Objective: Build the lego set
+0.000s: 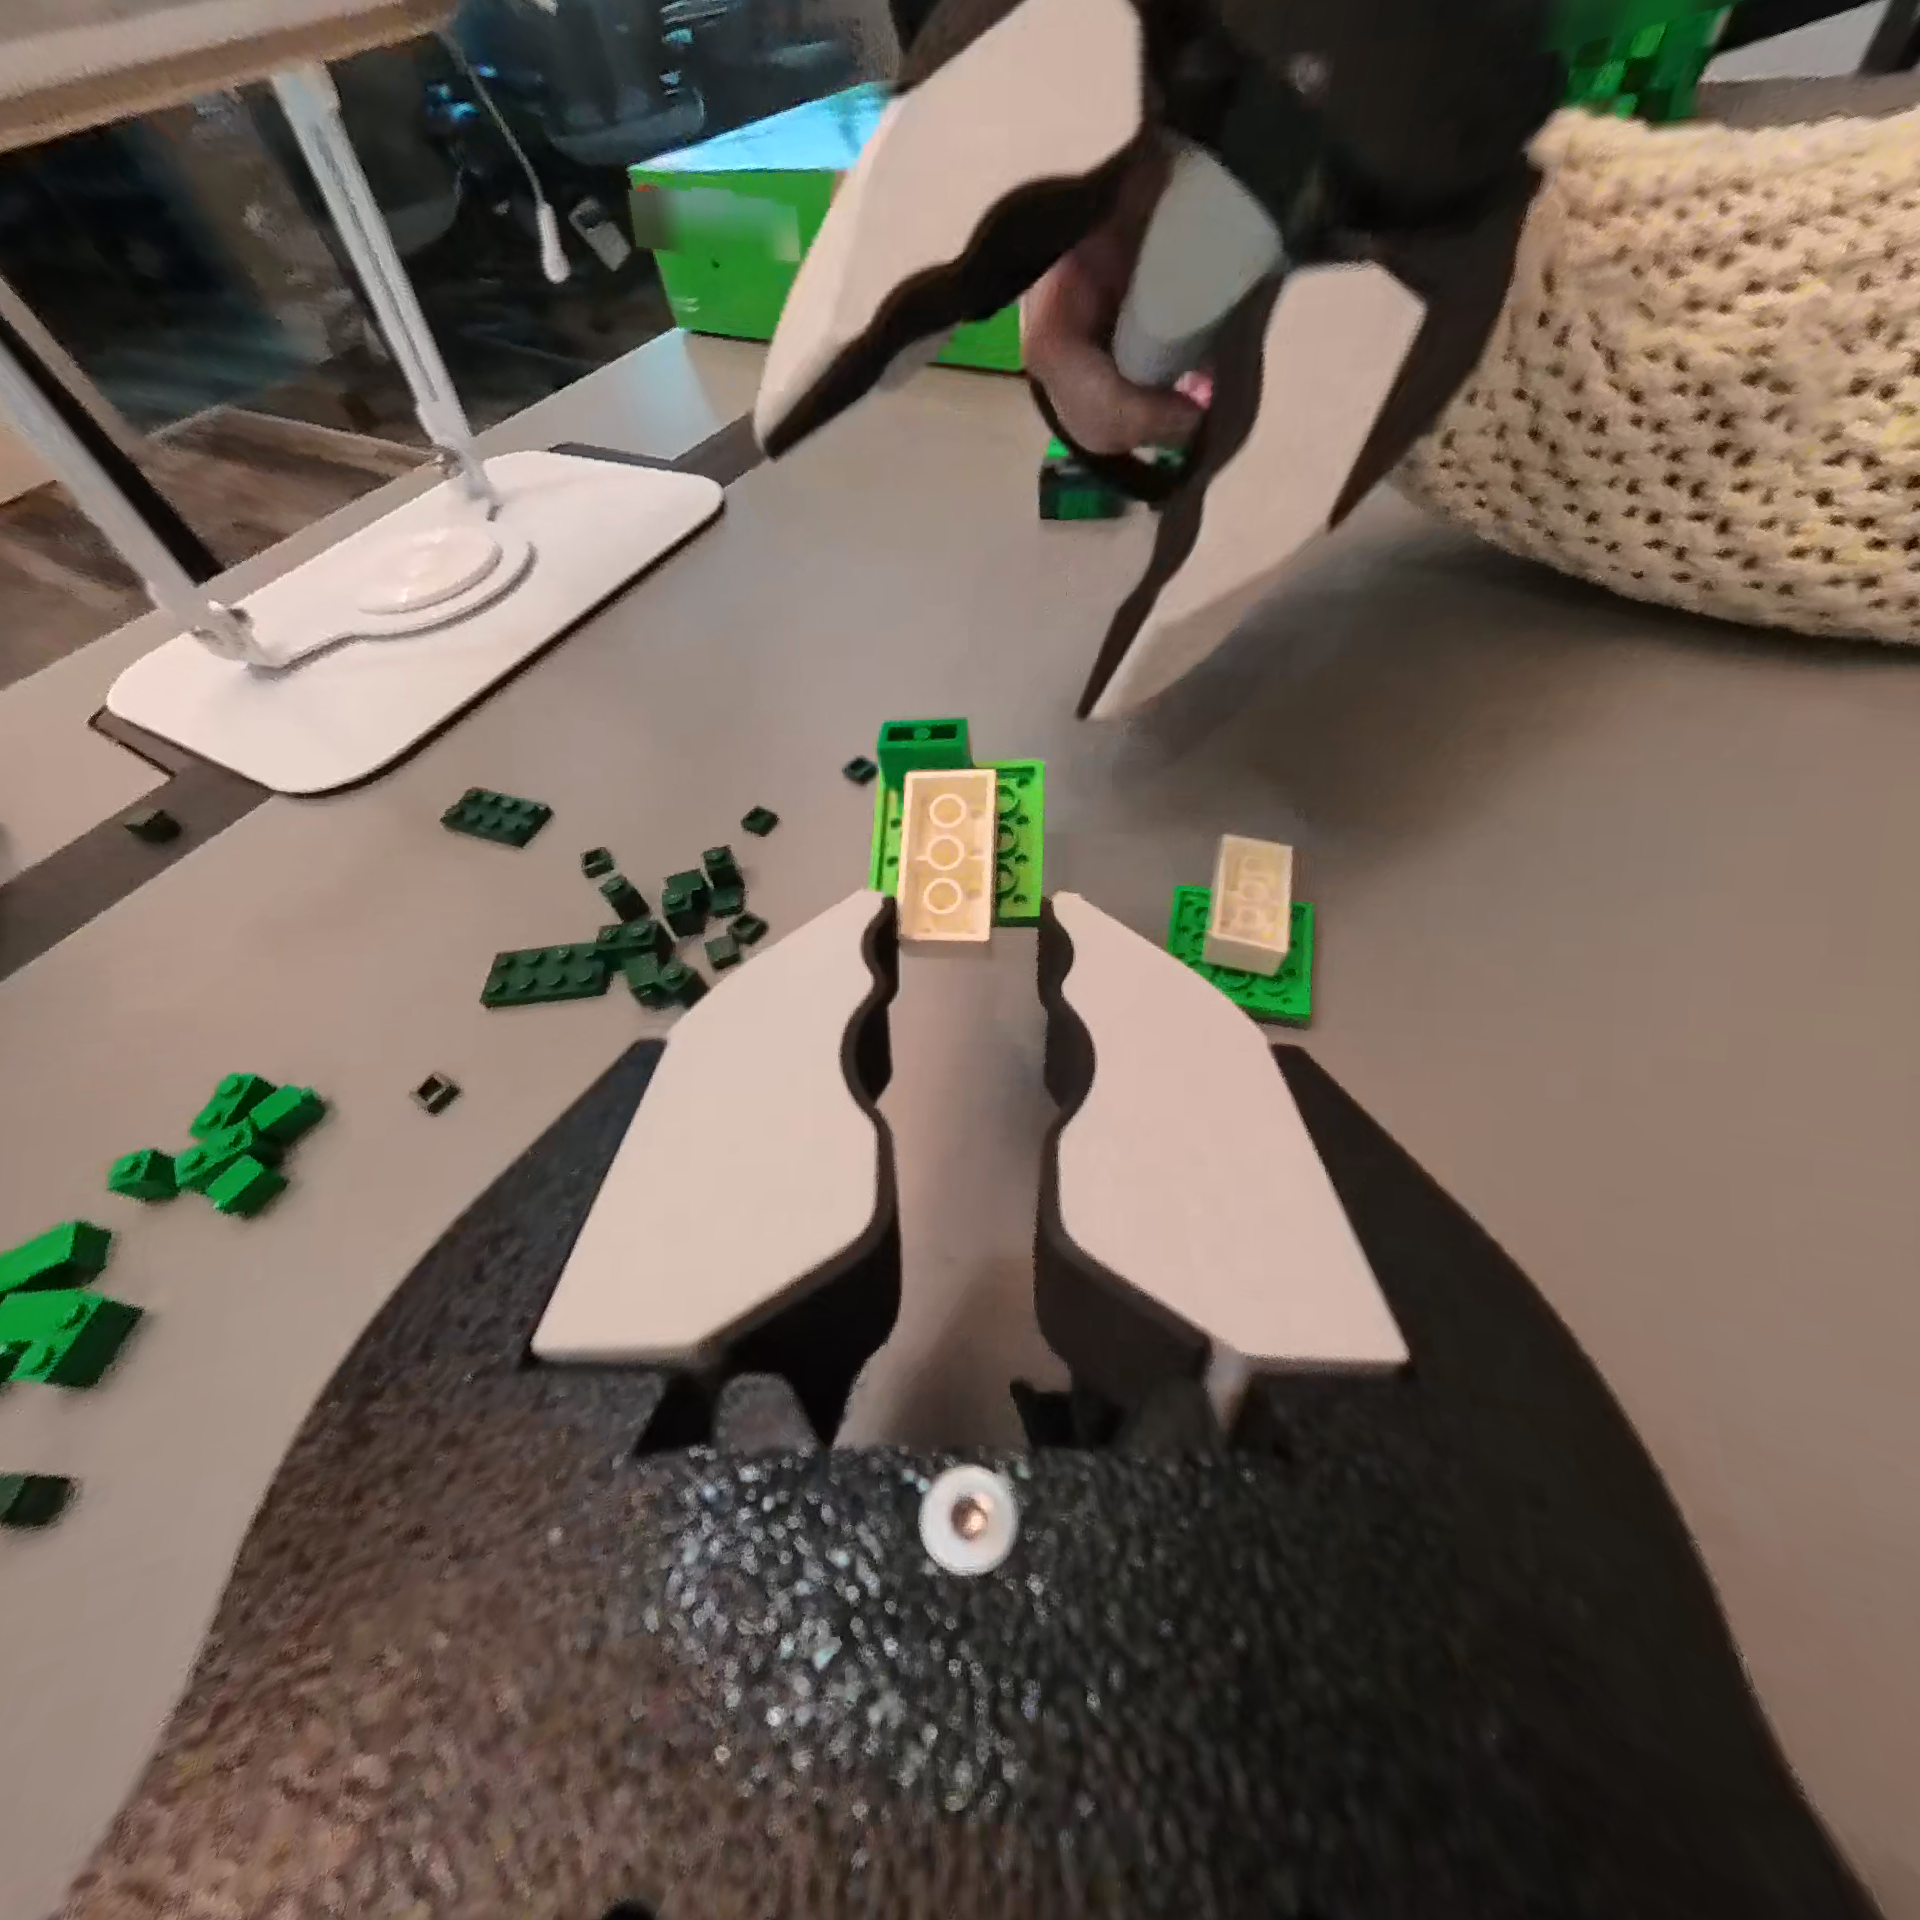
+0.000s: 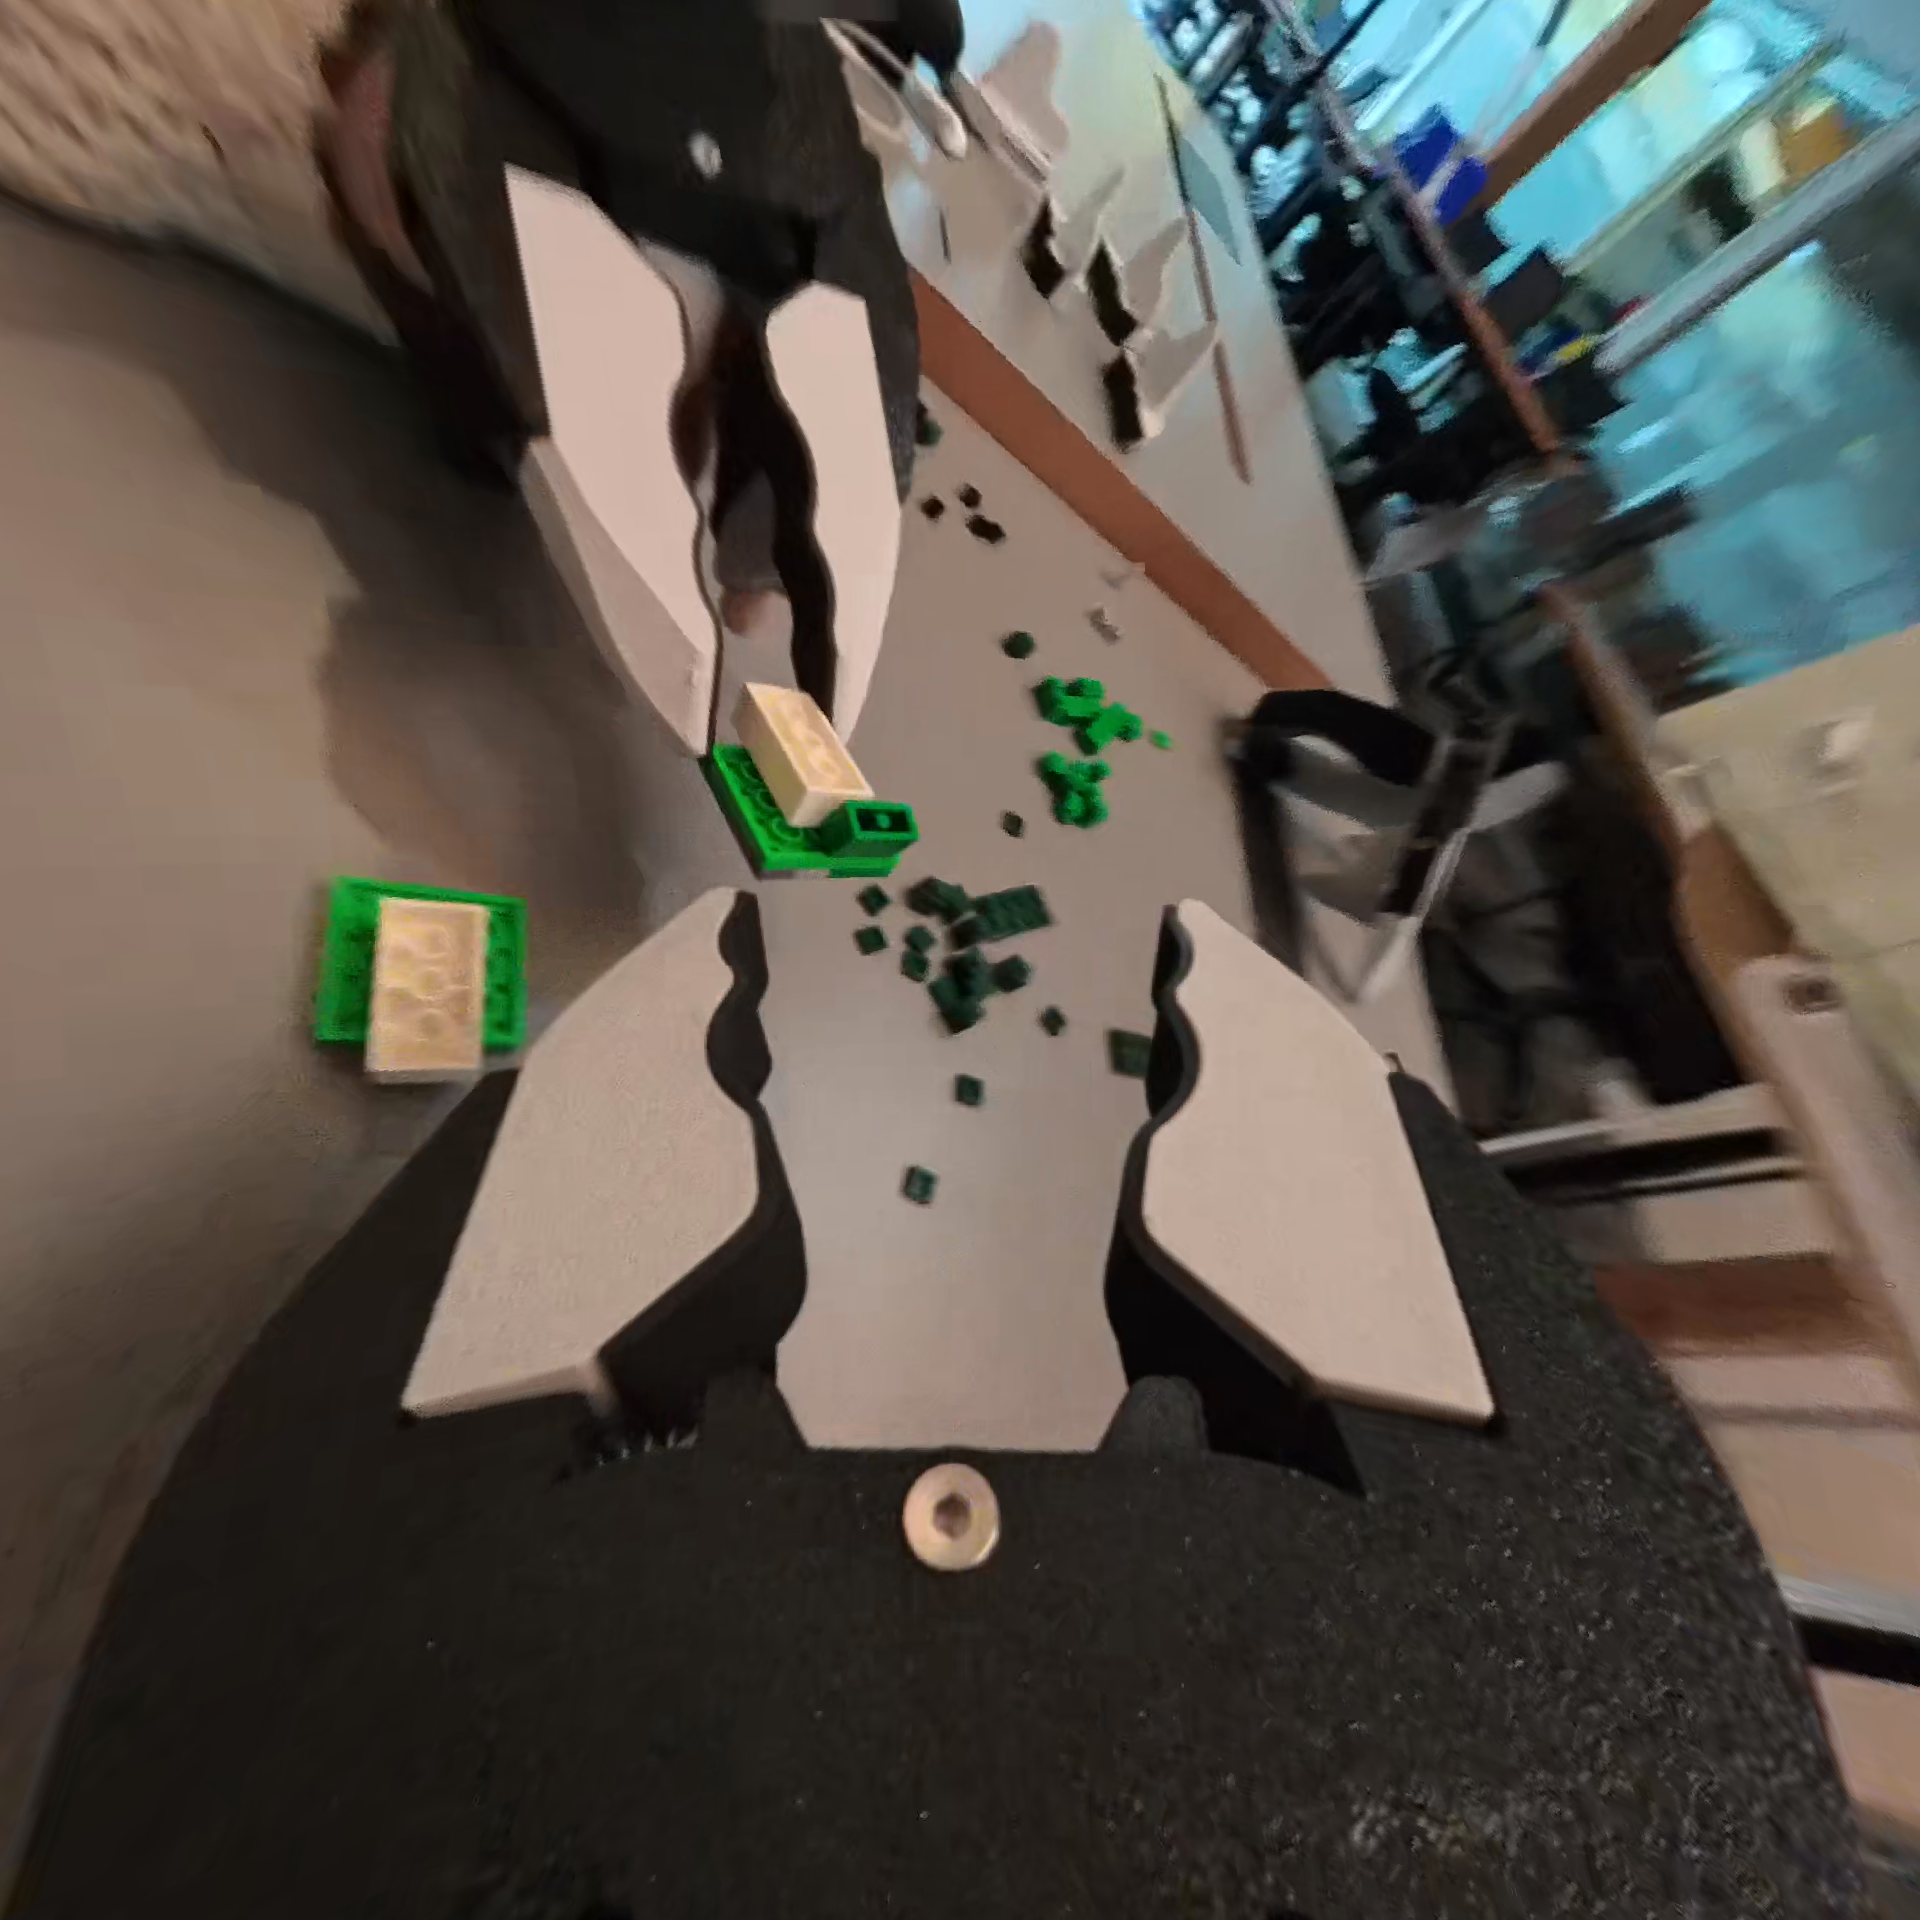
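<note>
My left gripper (image 1: 966,909) is shut on the near edge of a bright green plate (image 1: 1013,873). That plate carries a white brick (image 1: 945,857) and a small green brick (image 1: 923,750) at its far end. In the right wrist view this assembly (image 2: 800,800) hangs tilted at the left gripper's tips (image 2: 774,717), just above the table. A second green plate with a white brick (image 1: 1247,930) lies flat to the right; it also shows in the right wrist view (image 2: 421,982). My right gripper (image 2: 956,909) is open and empty, hovering above and beyond the held assembly (image 1: 930,582).
Loose dark green pieces (image 1: 644,935) (image 2: 966,956) and bright green bricks (image 1: 229,1143) (image 2: 1081,738) lie scattered on the grey table. A white lamp base (image 1: 416,623) stands far left, a green box (image 1: 727,239) behind, a cream knitted basket (image 1: 1683,364) far right.
</note>
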{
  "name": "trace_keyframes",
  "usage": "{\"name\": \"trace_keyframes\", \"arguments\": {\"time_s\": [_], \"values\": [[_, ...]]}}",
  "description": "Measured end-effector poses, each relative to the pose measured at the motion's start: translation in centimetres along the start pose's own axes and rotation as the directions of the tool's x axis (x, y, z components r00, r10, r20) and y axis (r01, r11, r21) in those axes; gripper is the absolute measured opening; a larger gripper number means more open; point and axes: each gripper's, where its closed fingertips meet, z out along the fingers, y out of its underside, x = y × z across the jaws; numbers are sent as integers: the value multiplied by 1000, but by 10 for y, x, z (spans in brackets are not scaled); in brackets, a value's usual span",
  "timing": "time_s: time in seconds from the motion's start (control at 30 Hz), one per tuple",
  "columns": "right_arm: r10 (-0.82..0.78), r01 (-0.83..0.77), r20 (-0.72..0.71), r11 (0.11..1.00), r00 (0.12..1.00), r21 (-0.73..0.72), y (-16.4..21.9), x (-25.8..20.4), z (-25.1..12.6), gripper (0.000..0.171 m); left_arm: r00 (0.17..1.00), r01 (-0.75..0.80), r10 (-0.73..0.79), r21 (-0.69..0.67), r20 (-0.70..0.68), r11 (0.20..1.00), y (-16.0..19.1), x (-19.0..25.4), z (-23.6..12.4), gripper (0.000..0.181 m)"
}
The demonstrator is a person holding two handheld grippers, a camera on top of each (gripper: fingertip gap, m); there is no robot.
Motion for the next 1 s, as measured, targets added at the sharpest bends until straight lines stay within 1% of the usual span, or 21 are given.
{"name": "trace_keyframes", "arguments": {"time_s": [0.1, 0.2, 0.3, 0.37, 0.4, 0.53, 0.73, 0.83, 0.9, 1.0], "values": [[-208, 204, -110, 978, 972, -42, -2, -3, 13, 71, 999, 32, -32, 0, 21, 999, 0, -5, 0, 25], [-402, 376, -188, 913, 896, -160, 3, -6, 25, 62, 998, 63, -64, 13, 30, 998, -2, -7, -1, 25], [-516, 463, -245, 852, 821, -245, 7, -6, 32, 48, 996, 76, -77, 17, 39, 997, -3, -9, -2, 25], [-573, 507, -265, 815, 775, -281, 7, -5, 34, 44, 996, 80, -81, 17, 41, 997, -3, -9, -1, 25], [-580, 512, -269, 811, 769, -283, 7, -5, 34, 42, 996, 82, -83, 18, 39, 996, -3, -8, -1, 25], [-569, 498, -283, 819, 773, -287, 6, -3, 34, 41, 996, 84, -85, 13, 38, 996, -3, -7, 0, 25], [-596, 522, -274, 799, 755, -298, 5, -7, 38, 36, 995, 92, -92, 6, 33, 996, -2, -6, 2, 25], [-615, 533, -269, 783, 742, -320, 8, -7, 39, 31, 995, 91, -91, 5, 29, 996, -3, -5, 3, 25], [-620, 539, -274, 780, 735, -319, 7, -6, 38, 21, 996, 87, -87, -9, 24, 996, -1, -4, 4, 25], [-646, 567, -236, 756, 726, -326, 11, -10, 39, 20, 996, 84, -84, -14, 17, 996, -1, -2, 5, 25]]}}
